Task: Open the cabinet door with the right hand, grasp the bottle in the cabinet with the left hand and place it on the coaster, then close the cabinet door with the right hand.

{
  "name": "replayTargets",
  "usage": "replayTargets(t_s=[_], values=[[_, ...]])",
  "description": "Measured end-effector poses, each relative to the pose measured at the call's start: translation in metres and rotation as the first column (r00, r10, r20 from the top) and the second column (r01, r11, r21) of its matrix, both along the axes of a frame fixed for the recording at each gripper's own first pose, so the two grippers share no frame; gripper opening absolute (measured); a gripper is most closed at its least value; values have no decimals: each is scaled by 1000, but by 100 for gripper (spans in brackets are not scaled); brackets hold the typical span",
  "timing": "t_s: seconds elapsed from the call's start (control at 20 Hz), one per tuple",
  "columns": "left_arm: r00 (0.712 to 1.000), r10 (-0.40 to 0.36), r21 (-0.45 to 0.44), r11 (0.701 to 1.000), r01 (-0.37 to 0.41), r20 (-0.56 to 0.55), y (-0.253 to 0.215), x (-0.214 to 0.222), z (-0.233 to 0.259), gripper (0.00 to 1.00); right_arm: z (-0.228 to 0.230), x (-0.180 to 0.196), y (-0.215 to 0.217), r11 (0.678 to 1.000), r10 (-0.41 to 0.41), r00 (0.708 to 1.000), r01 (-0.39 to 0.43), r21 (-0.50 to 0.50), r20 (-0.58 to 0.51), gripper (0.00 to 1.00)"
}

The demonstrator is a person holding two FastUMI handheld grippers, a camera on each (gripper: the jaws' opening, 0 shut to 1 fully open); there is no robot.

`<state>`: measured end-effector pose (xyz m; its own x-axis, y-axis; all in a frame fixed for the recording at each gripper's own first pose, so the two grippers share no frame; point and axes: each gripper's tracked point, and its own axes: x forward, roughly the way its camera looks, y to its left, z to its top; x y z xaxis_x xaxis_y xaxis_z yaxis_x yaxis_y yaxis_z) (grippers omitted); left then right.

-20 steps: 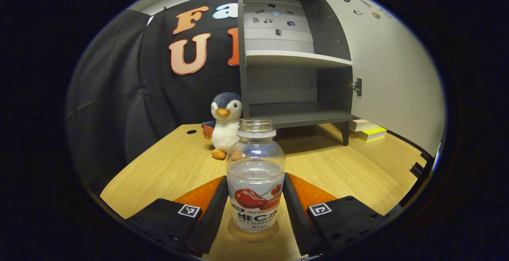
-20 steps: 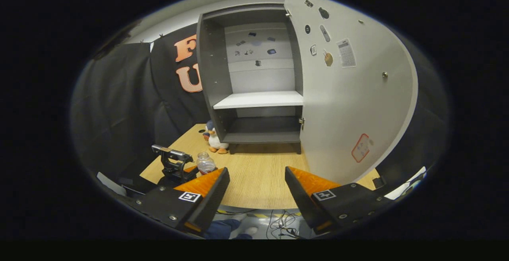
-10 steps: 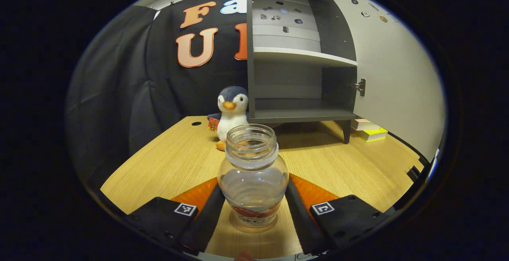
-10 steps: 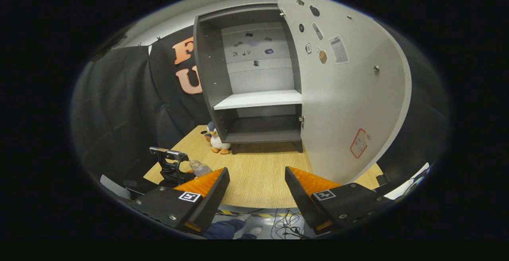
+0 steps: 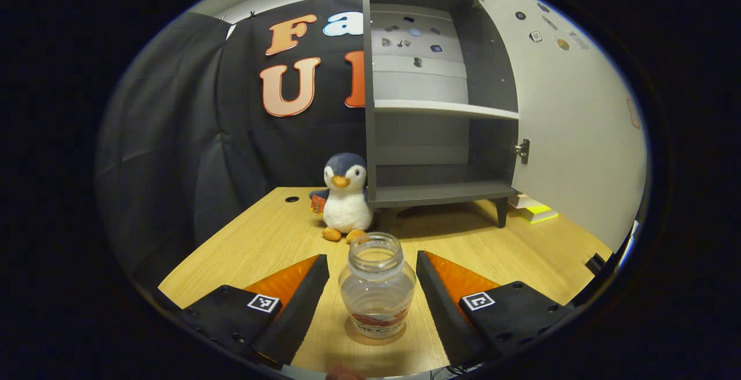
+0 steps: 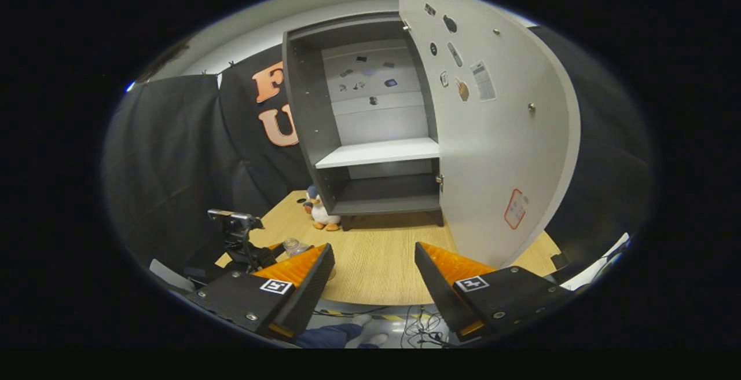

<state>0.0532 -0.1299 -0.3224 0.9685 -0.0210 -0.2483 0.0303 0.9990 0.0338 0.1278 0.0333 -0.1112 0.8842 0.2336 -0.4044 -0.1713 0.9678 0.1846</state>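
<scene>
Left claw [image 5: 370, 287] apart, bottle [image 5: 377, 287] upright on coaster; right claw [image 6: 373, 278] apart.

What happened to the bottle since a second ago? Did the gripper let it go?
Yes. The left gripper opened its fingers and let go of the bottle, then pulled back, so the bottle now stands free on the coaster. The right gripper stayed open and drifted a little. The cabinet door is still open, and the penguin has not moved.

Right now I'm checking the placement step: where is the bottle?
In the left gripper view the bottle stands upright on the coaster, low in the middle, between the open left gripper's fingers, with the plush penguin behind it.
</scene>
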Motion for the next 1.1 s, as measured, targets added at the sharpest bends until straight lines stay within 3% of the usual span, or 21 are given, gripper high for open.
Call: replayTargets(t_s=[0.3,0.55,1.0,1.05,1.1], values=[[994,-52,59,997,46,97,-14,-5,67,98,25,2,-4,998,-35,995,31,45,90,87],[986,-111,32,994,108,126,-39,-18,118,98,54,7,-20,998,-65,978,61,25,199,87],[984,-131,2,991,131,118,-49,-26,165,99,114,17,-95,980,-163,909,196,-48,384,87],[985,-130,-1,991,131,111,-49,-27,167,98,116,18,-105,976,-175,904,212,-53,391,92],[985,-131,1,991,132,108,-48,-28,168,98,116,20,-115,972,-187,902,226,-57,390,87]])
